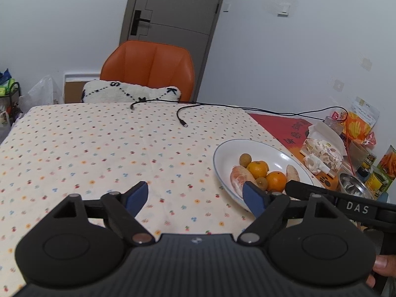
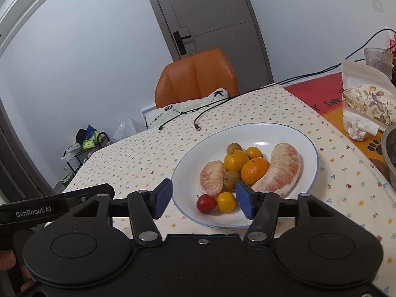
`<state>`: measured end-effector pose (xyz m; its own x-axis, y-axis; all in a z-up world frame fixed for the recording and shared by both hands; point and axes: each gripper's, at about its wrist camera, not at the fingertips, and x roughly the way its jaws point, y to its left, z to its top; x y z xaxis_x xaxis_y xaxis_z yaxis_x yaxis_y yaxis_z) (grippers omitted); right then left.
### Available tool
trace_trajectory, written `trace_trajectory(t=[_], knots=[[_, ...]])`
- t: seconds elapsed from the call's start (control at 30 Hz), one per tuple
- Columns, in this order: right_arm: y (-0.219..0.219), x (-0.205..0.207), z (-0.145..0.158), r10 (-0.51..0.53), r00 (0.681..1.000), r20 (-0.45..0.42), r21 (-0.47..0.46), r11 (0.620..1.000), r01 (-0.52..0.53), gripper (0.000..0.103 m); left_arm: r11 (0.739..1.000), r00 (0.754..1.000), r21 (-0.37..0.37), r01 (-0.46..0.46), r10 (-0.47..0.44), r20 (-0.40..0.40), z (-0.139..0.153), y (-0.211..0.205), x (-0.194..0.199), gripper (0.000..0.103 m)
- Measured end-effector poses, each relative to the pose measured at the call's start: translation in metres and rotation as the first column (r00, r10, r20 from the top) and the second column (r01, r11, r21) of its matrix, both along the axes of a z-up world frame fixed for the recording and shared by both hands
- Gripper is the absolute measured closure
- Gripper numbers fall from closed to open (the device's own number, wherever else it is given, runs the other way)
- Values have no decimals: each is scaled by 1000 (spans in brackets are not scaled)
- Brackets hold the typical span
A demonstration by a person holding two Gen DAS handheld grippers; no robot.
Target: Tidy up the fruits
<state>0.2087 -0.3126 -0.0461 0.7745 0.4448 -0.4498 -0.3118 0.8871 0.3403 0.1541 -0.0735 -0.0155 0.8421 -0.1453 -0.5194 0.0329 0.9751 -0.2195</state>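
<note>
- Nine or so fruits sit together in the white plate [image 2: 307,148], on the right side of the table with the dotted tablecloth [image 2: 148,153].
- Two big peeled pomelo pieces lie there: one on the left [image 2: 212,177] and a long curved one on the right [image 2: 282,170].
- Between them are two oranges [image 2: 254,170], small brown longans [image 2: 232,178], a little yellow fruit [image 2: 226,201] and a small red fruit [image 2: 206,203] at the near rim.
- The right gripper [image 2: 203,198] hangs just above the near rim of the plate. Its jaws are wide apart and hold nothing.
- The left gripper [image 1: 195,198] is over the bare cloth, left of the plate. Its jaws are wide apart too, and empty.
- The pomelo pieces look soft and wet, so a hard squeeze could squash them. A hold across the thick middle seems best.
- The small round fruits look smooth and light. They could roll or slip away, so the pads should close on their widest part.
- From the left wrist view, the blue pad and the other gripper's handle hide the near fruits.
- What kind the red fruit is cannot be told.
</note>
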Motion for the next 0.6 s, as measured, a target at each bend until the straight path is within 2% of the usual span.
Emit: trace_trajectory(t=[0.1, 0.27, 0.43, 0.6], knots=[[3, -6, 3, 14, 1000, 8, 1, 1000, -14, 41, 1000, 1000, 8, -23, 23, 1, 3, 5, -9, 21], [8, -18, 10, 32, 999, 29, -3, 999, -32, 27, 997, 998, 36, -65, 64, 16, 9, 11, -26, 21], [8, -32, 16, 23, 999, 50, -12, 1000, -22, 10, 996, 997, 42, -78, 77, 27, 12, 15, -38, 14], [8, -43, 20, 14, 998, 62, -34, 999, -12, 5, 993, 994, 61, -101, 99, 36, 15, 16, -48, 9]])
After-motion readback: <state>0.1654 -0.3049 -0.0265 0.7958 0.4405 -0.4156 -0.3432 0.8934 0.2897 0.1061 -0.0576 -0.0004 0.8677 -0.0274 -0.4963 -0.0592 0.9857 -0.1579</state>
